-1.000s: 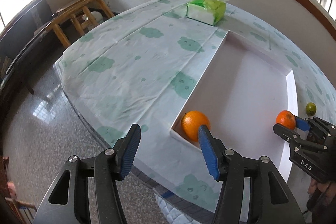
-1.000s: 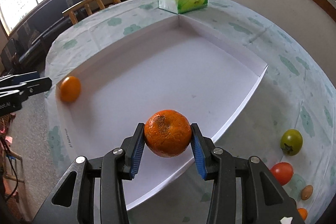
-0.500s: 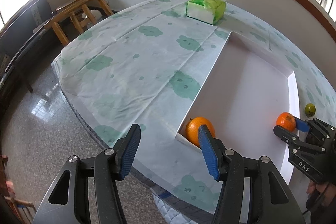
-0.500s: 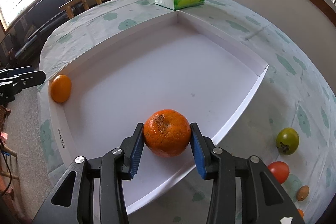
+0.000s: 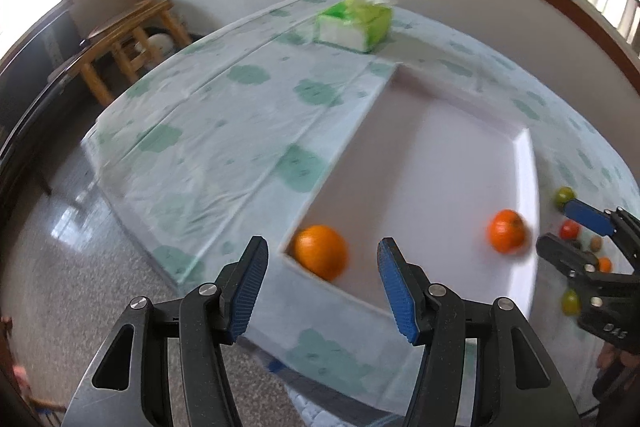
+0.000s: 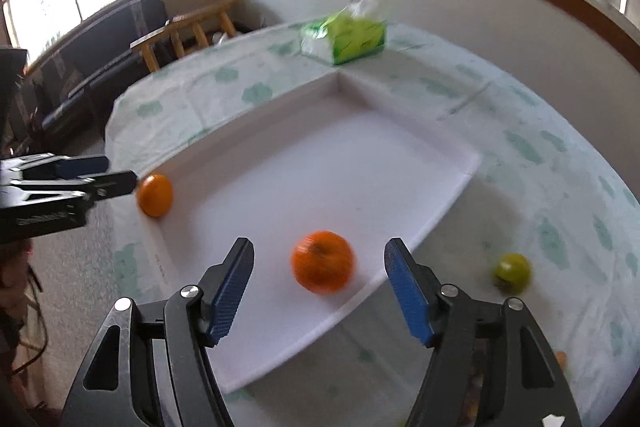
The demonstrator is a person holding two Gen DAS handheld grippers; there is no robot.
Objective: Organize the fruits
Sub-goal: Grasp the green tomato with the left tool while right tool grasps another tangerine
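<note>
A white shallow tray [image 6: 360, 131] lies on the table; it also shows in the left wrist view [image 5: 524, 163]. My right gripper [image 6: 320, 291] is open, and a dark orange tangerine [image 6: 323, 262] sits free on the tray floor between its blue pads; it also shows in the left wrist view [image 5: 506, 231]. A second orange [image 6: 155, 195] rests in the tray's near-left corner and shows in the left wrist view [image 5: 320, 257]. My left gripper [image 5: 322, 285] is open and empty just in front of it. A green tomato [image 6: 512, 271] lies outside the tray on the right.
A green tissue box [image 6: 344, 37] stands beyond the tray's far corner. Several small fruits, red [image 5: 569, 229], green [image 5: 565, 194] and orange [image 5: 604, 264], lie on the cloth right of the tray. A wooden chair [image 5: 128, 47] stands past the table's left edge.
My right gripper has opened and let go of the tangerine, which now sits on the tray near its right rim. Both grippers have drawn back a little.
</note>
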